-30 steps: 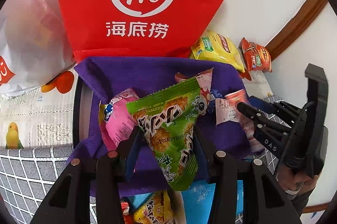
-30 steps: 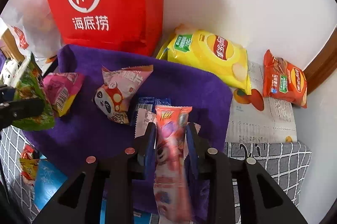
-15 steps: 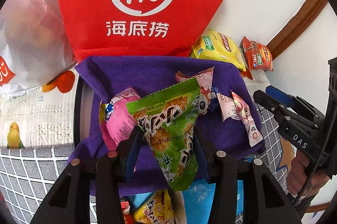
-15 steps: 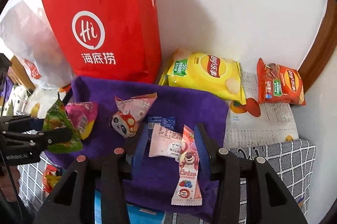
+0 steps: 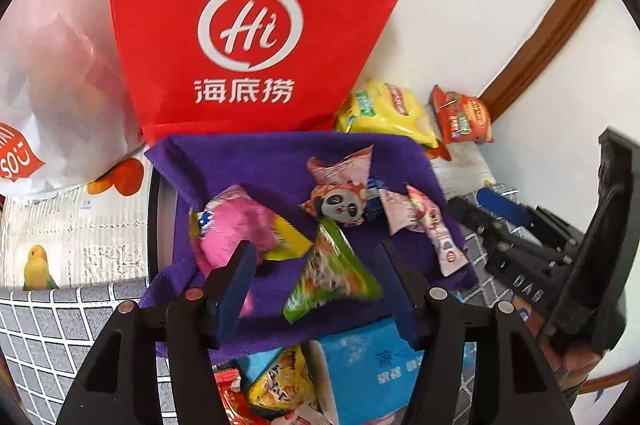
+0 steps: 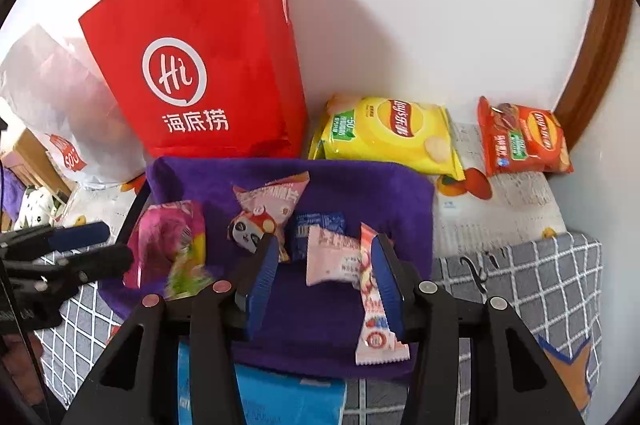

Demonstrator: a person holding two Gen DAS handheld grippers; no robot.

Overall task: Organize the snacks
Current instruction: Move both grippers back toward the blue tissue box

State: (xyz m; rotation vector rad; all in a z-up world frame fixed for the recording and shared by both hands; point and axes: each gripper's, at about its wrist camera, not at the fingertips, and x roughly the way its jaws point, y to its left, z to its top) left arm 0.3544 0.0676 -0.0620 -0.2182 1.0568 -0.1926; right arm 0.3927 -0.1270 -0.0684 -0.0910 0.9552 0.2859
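Both releases are complete. The left gripper point(image 5: 320, 277) jaws have just been opened; the green triangular foil snack packet point(image 5: 332, 273), previously clamped, is dropped loose onto the purple cloth point(image 5: 260, 161). The right gripper point(image 6: 326, 281) stands apart, its long pink wrapper point(image 6: 374, 309) now lying there too.

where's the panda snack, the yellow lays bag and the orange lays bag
panda snack point(image 6: 250, 231), right wrist view, on the panda face printed at its lower end
yellow lays bag point(image 6: 386, 135), right wrist view, on the middle of its front, beside the logo
orange lays bag point(image 6: 524, 143), right wrist view, on the middle of its front

Black left gripper point(image 5: 320, 273), blue-padded jaws, silver screws
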